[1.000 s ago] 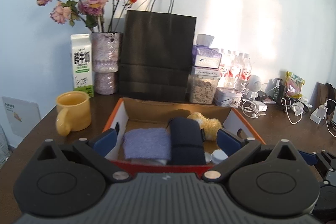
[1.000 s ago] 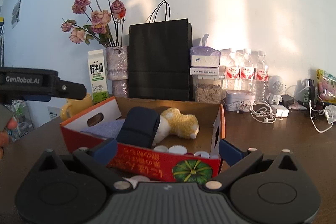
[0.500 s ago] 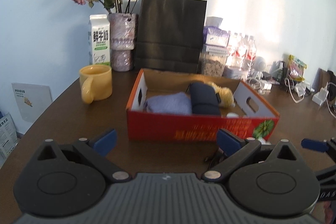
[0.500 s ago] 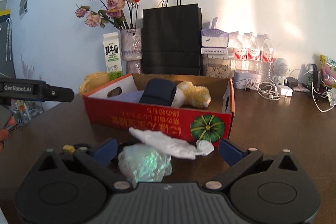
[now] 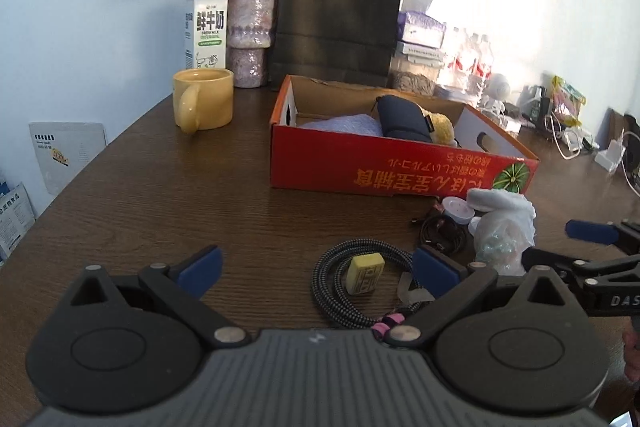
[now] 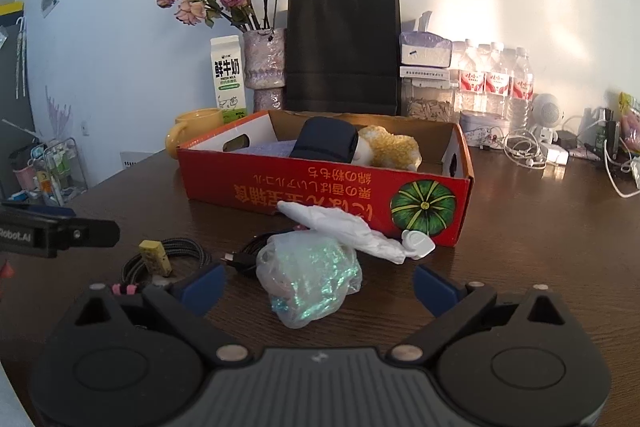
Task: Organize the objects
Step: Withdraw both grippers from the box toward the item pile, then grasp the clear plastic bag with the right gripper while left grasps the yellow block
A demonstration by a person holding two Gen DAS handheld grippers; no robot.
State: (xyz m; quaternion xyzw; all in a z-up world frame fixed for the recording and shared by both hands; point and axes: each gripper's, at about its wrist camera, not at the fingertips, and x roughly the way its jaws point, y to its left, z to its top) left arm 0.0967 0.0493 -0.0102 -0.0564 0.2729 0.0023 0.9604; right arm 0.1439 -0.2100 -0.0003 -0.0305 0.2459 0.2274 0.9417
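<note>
A red cardboard box on the brown table holds a dark blue pouch, a lilac cloth and a yellow plush toy. In front of it lie a glittery plastic bag, a white wrapper, a white cap, a black cable, a braided cable coil and a yellow block. My left gripper is open and empty above the coil. My right gripper is open around the bag.
A yellow mug, a milk carton, a vase of dried roses and a black paper bag stand behind the box. Jars, water bottles and tangled chargers crowd the back right.
Both grippers have drawn back from the box toward the table's near side. The loose items in front of the box have come into view. Both stay open.
</note>
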